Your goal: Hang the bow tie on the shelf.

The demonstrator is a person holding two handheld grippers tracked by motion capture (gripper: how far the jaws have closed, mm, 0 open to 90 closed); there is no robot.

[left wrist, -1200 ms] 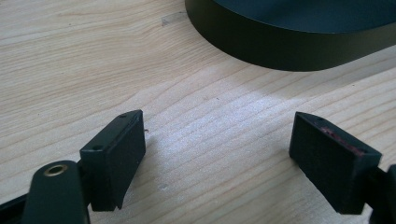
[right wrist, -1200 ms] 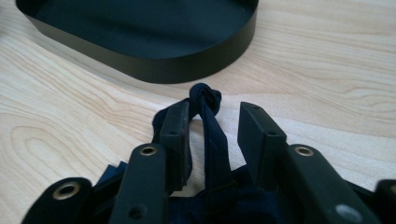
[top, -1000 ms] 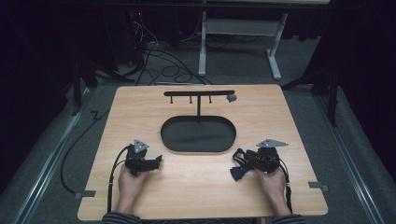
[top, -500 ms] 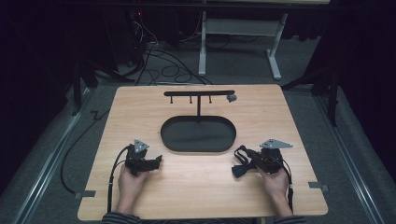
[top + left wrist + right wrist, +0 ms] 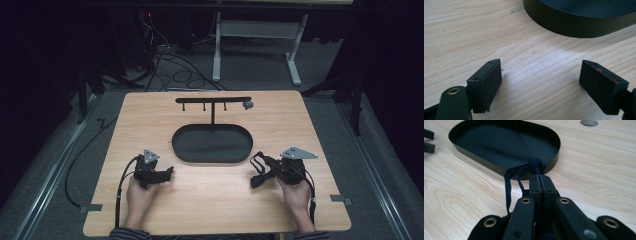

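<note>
A pale wooden table [image 5: 215, 200] with visible grain carries everything, and both sets of jaws work low over its near half. The largest thing on it is a black oval metal tray [image 5: 212, 144] with a low upright wall; it lies ahead of both pairs of jaws, between the two hands, and in the left gripper view its curved wall [image 5: 579, 25] stands just beyond the jaw tips, apart from them. Behind the tray, farther from the jaws, rises a thin black T-shaped hanger stand [image 5: 213, 100] with small pegs under its crossbar. The left gripper [image 5: 167, 172], held in the person's left hand [image 5: 140, 192], has its jaws spread wide with only bare wood between the two black pads [image 5: 485, 83]; nothing is gripped. The right gripper [image 5: 256, 170], held in the person's right hand [image 5: 295, 192], has just been closing its jaws, and they now stand pressed together on a dark blue fabric cord [image 5: 536, 166]. The cord's knotted bunch sits right at the jaw tips, squeezed between the pads, while a flat loop of it hangs down from the tips on one side and trails back under the gripper body. In the right gripper view the knot lies in line with the near wall of the tray [image 5: 499, 168], though whether it touches that wall I cannot tell.
</note>
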